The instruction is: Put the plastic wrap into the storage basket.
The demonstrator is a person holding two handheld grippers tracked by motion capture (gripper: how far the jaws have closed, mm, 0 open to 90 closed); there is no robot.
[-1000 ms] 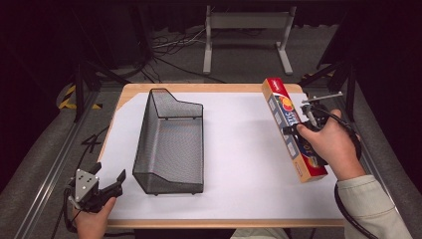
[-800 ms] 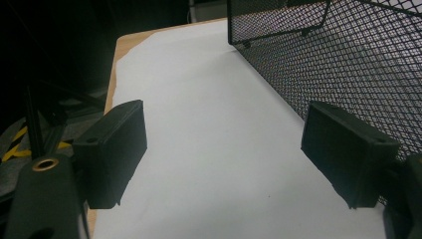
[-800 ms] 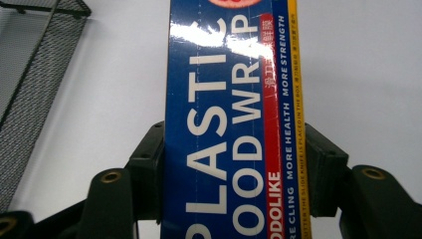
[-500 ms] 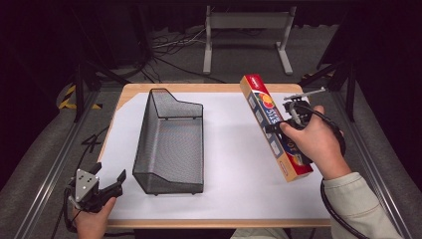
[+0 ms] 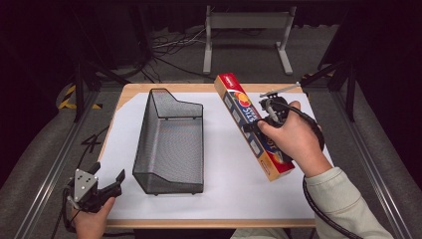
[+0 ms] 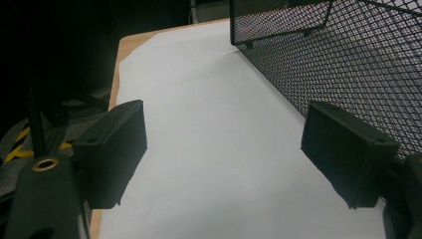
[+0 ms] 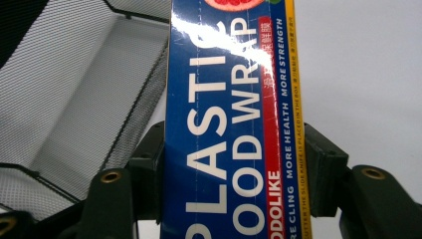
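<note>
A long blue, red and orange plastic food wrap box (image 5: 247, 121) hangs above the right half of the table, held lengthwise from far left to near right. My right gripper (image 5: 259, 119) is shut on the box's middle; the right gripper view has the box (image 7: 234, 124) clamped between both jaws. A black wire mesh basket (image 5: 169, 142) stands left of centre on the white sheet, and its mesh wall (image 7: 74, 89) lies just left of the held box. My left gripper (image 5: 107, 179) rests open at the table's near left corner, beside the basket (image 6: 348, 64), nothing between its jaws.
A white sheet (image 5: 224, 184) covers most of the wooden table (image 5: 199, 223). Metal rails run along both sides of the table. A grey stand (image 5: 246, 35) and cables lie on the floor beyond the far edge.
My right gripper has carried the wrap box leftward, from the table's right edge toward the basket. The left gripper has stayed put.
</note>
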